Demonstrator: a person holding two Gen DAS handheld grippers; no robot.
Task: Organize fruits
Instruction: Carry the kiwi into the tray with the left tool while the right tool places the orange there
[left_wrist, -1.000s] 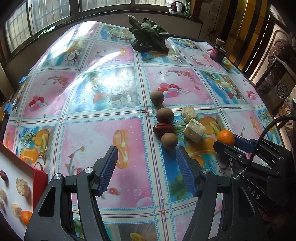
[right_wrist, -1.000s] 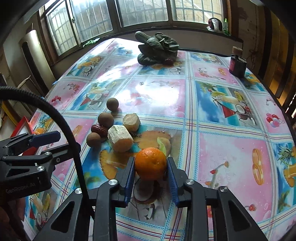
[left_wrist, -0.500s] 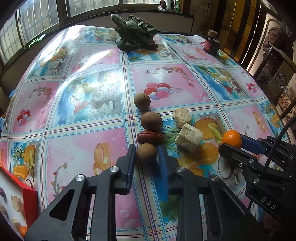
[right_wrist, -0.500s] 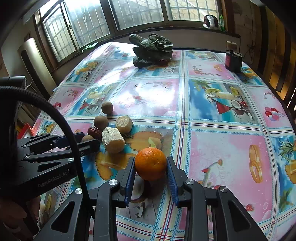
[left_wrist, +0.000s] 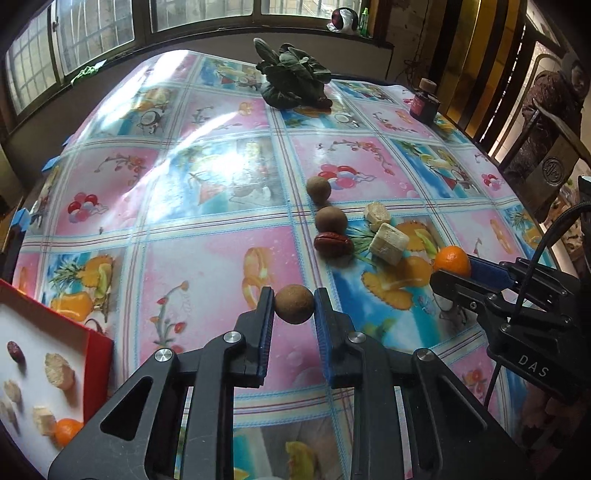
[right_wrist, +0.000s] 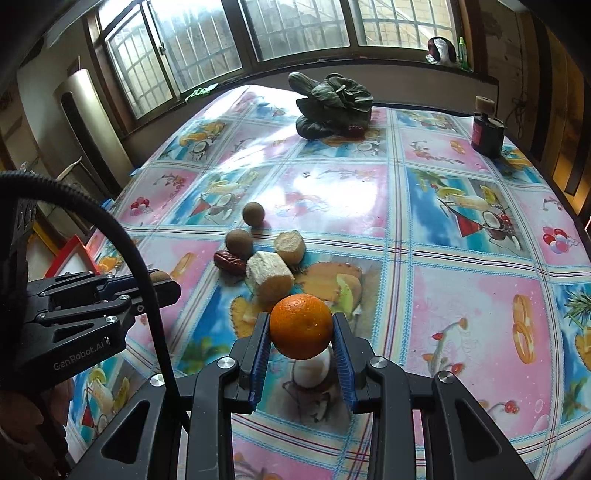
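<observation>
My left gripper (left_wrist: 294, 306) is shut on a small round brown fruit (left_wrist: 294, 304), held just above the tablecloth. My right gripper (right_wrist: 301, 328) is shut on an orange (right_wrist: 301, 325), lifted clear of the cloth. On the table remain two more brown fruits (left_wrist: 318, 189) (left_wrist: 331, 220), a red date (left_wrist: 333, 244) and two pale cut chunks (left_wrist: 388, 243) (left_wrist: 376, 212). At the lower left a red-rimmed white tray (left_wrist: 96, 350) holds a date, several pale chunks and an orange. In the right wrist view the left gripper (right_wrist: 162, 282) shows at the left with the brown fruit barely visible.
A bunch of dark leafy greens (left_wrist: 293, 79) lies at the far end of the table. A dark jar with a cork lid (left_wrist: 424, 101) stands at the far right. A carved wooden chair (left_wrist: 546, 122) stands beside the table's right edge. A floral plastic cloth (left_wrist: 207, 192) covers the table.
My left gripper moved up to the nearest brown fruit, shut on it and drew it back toward me, away from the date. My right gripper kept hold of the orange.
</observation>
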